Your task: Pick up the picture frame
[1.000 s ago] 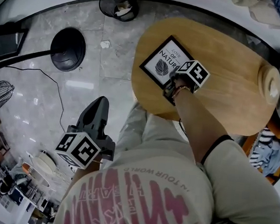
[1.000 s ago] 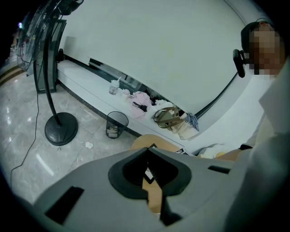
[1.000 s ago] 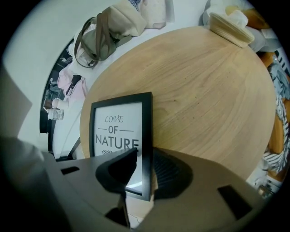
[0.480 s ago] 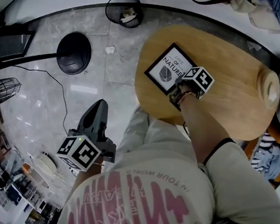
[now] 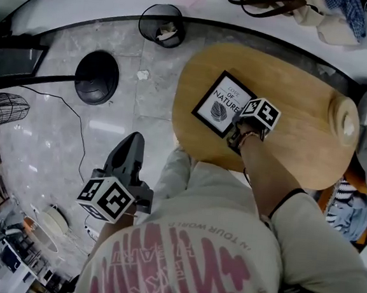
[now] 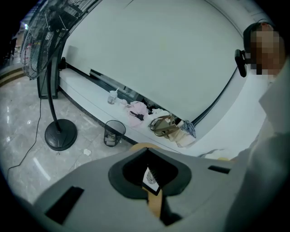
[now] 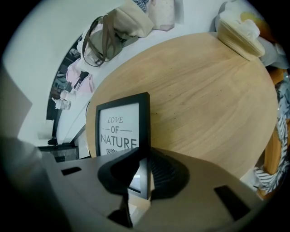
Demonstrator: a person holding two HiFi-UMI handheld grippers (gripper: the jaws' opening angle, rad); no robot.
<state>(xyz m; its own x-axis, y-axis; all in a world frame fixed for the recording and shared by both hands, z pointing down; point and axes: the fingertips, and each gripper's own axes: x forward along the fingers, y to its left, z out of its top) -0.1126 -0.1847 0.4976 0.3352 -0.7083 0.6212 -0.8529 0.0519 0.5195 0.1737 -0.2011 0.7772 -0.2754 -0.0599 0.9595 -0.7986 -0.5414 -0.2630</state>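
The black picture frame with its "LOVE OF NATURE" print sits on the oval wooden table. My right gripper points steeply down at the frame's near right edge. In the right gripper view its jaws have just been closing and now pinch that black edge, with the frame tilted up from the wood. My left gripper hangs over the marble floor, left of the table, with its jaws together and nothing in them. Through its narrow slit the frame shows far off.
A mesh waste bin and a fan's round black base stand on the floor left of the table. A tan round object lies at the table's right end. Bags and clothes sit on the ledge behind.
My right gripper has closed on the frame's edge and risen slightly, and the frame has turned a little with it. My left gripper has come up a bit.
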